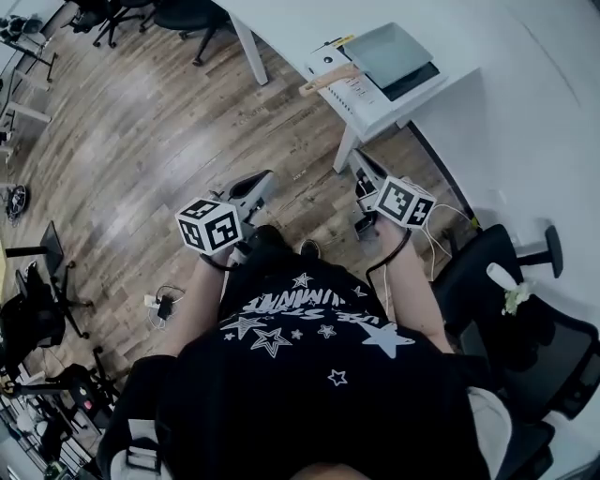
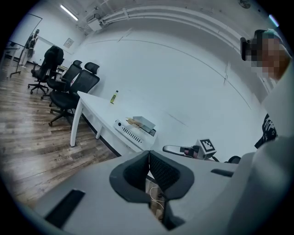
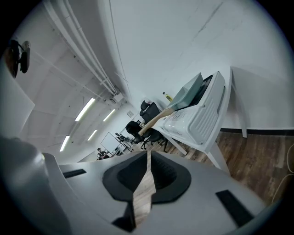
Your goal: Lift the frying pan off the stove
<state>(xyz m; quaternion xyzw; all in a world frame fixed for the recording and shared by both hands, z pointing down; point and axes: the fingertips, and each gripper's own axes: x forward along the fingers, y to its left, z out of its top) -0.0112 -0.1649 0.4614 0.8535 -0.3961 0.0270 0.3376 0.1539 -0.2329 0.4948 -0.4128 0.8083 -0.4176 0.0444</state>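
From the head view: left gripper (image 1: 267, 180) and right gripper (image 1: 364, 173) held low, close to the torso, tips aimed toward a white table (image 1: 300, 19) ahead. On the table's near corner, a white stove (image 1: 361, 94), close to the edge; on top of it the frying pan (image 1: 386, 54), grey and square, wooden handle jutting past the stove's left side. Well apart from both grippers, with bare wooden floor (image 1: 141, 141) between and wide open to the left. Tighter on the right: a black office chair (image 1: 525, 309) just beside the right arm, white wall close behind. Cables (image 1: 161, 302) on the floor near the left leg. From the left gripper view: left gripper (image 2: 149, 158) pressed together at the tips, nothing between. Beyond, the frying pan (image 2: 143, 122) sitting on the stove (image 2: 131, 133). Only here and in the other gripper view: a small bottle (image 2: 114, 97) farther along the tabletop. Office chairs (image 2: 69, 82) past the table's far end. From the right gripper view: right gripper (image 3: 148, 160) likewise closed and empty, only a sliver of floor below the meeting tips. Frying pan (image 3: 190, 94) seen from its handle side. Only here: ceiling lights (image 3: 86, 109).
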